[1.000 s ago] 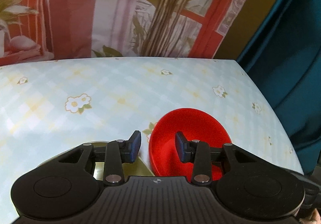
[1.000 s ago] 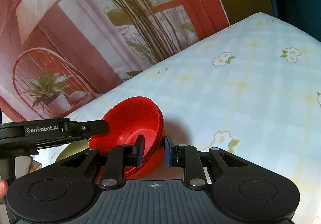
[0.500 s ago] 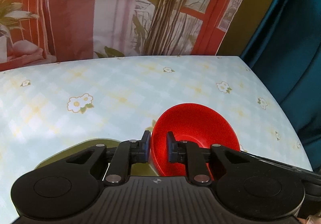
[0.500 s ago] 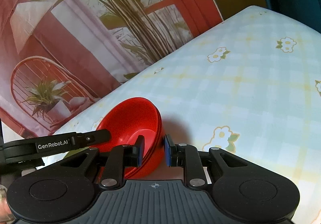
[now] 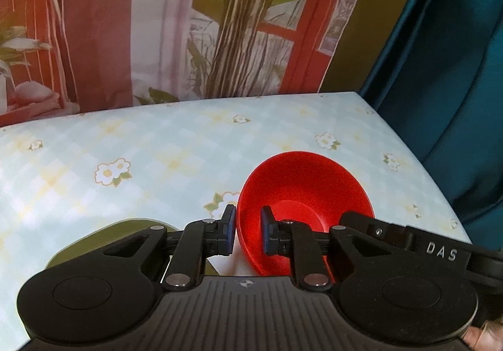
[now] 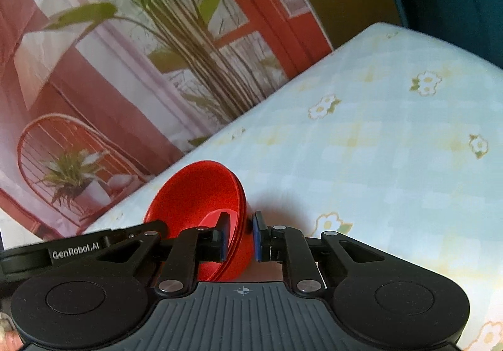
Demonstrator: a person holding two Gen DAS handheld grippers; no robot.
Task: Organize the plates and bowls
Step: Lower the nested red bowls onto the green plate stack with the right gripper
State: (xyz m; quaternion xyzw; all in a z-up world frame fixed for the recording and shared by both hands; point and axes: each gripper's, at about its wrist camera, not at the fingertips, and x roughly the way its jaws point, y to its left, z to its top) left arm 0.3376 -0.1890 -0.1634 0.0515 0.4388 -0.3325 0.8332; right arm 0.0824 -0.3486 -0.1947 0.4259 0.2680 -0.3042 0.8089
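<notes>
Two handheld grippers meet at one spot: the left gripper point(image 5: 246, 230), low in the centre of its own view, has its blue pads pinched on the rim of the red bowl point(image 5: 308, 193), while the right gripper point(image 6: 240, 236) clamps the opposite rim from the lower right, both tilted

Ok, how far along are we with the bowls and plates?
Done: the red bowls look nested into one stack, with several rims showing on its side.
In hand: the left gripper and the right gripper each clamp the stack's rim, on opposite sides.
Left: an olive-green plate lies apart on the table. Bowls and plate probably need a final spot.
</notes>
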